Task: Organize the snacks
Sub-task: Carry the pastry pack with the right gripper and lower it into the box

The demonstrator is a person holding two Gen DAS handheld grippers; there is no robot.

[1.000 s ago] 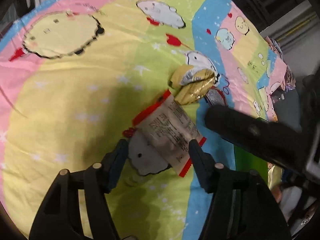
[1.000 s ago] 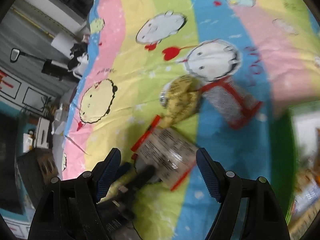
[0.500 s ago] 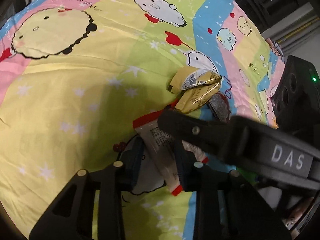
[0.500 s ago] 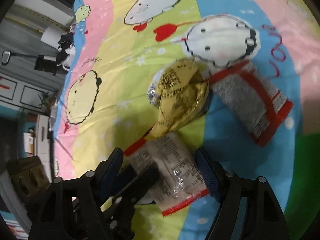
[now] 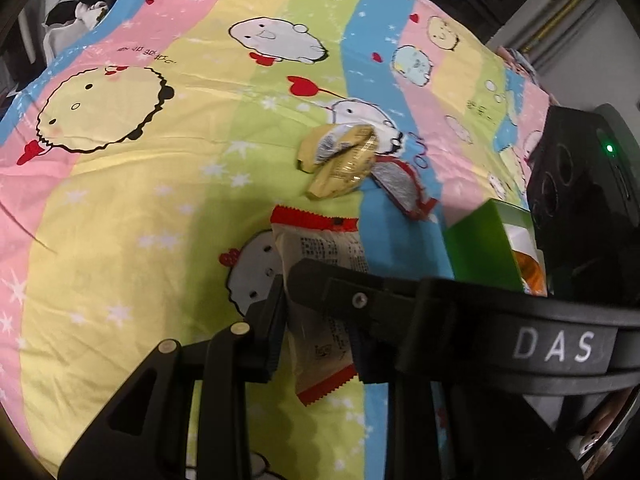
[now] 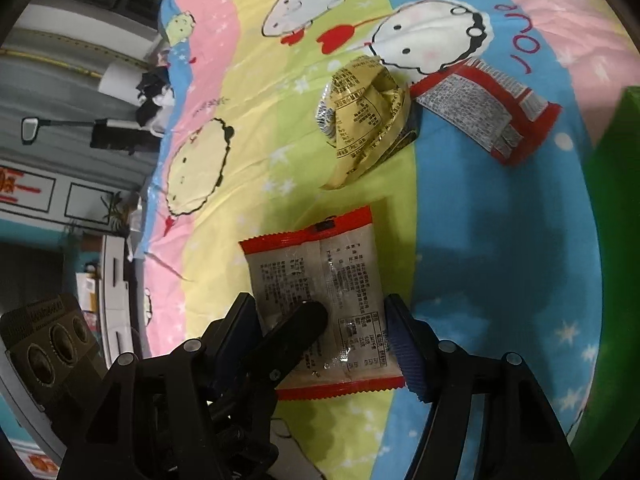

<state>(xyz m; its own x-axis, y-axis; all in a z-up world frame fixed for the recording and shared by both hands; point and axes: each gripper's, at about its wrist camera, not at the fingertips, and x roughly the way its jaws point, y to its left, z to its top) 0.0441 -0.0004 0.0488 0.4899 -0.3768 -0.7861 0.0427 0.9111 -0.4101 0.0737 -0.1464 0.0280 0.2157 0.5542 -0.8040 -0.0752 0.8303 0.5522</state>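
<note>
Fingers of left gripper (image 5: pixel 316 330) clamped on the red-edged white packet (image 5: pixel 320 264); right gripper (image 6: pixel 324 340) closing around the same packet, pads not pressing. Three packets counted: that one, crumpled yellow (image 6: pixel 366 120), red-and-grey (image 6: pixel 480 108). Bare sheet (image 5: pixel 120 240) leftward. Green box (image 5: pixel 486 246) rightmost, contents unclear.

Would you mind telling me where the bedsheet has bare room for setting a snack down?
Free: the yellow stripe between the round chick print and the held packet. Crowded: the crumpled gold wrapper, red-edged packet and green box cluster together.
</note>
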